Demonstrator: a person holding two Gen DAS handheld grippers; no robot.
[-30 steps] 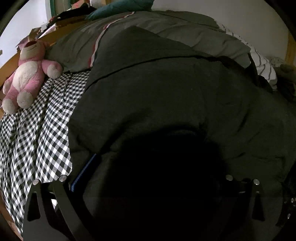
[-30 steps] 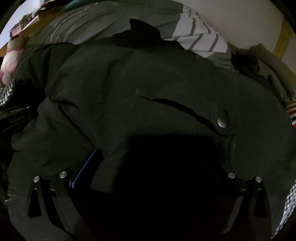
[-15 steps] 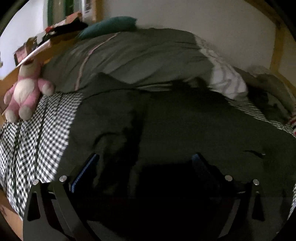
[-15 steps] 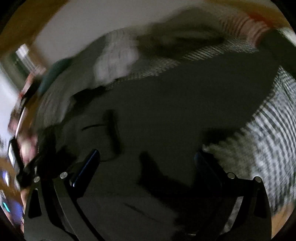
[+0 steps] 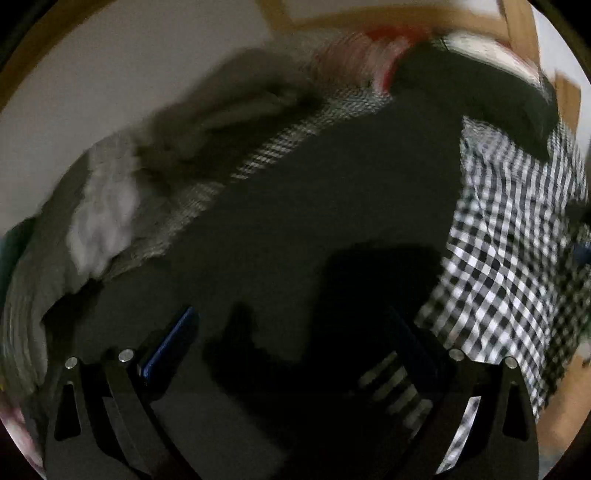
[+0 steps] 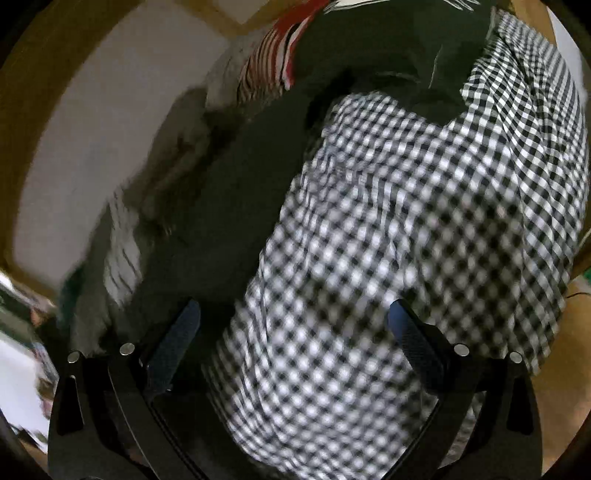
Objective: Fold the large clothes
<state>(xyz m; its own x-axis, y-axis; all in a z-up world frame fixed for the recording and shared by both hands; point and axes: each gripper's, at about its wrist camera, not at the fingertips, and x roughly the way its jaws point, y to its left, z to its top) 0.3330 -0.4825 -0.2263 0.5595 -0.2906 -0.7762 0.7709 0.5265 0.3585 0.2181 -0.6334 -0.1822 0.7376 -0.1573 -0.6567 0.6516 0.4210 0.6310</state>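
Note:
A large dark green garment (image 5: 295,221) lies spread on the bed and fills the middle of the left wrist view. My left gripper (image 5: 291,332) is open and empty just above it, both fingers apart. In the right wrist view the garment (image 6: 229,192) shows as a dark band left of centre. My right gripper (image 6: 295,325) is open and empty over the black-and-white checked bedsheet (image 6: 424,221), at the garment's edge. Both views are motion-blurred.
Rumpled grey bedding (image 5: 177,140) and a red-striped cloth (image 6: 273,62) lie by the white wall (image 6: 103,129). A dark folded pile (image 5: 480,92) sits at the bed's far end. The checked sheet (image 5: 517,240) borders the garment on the right. A wooden bed frame (image 5: 406,18) rings the bed.
Both grippers have let go of the dark garment and opened. Both cameras swung right, away from the pink teddy bear, toward the bed's other end and the checked sheet.

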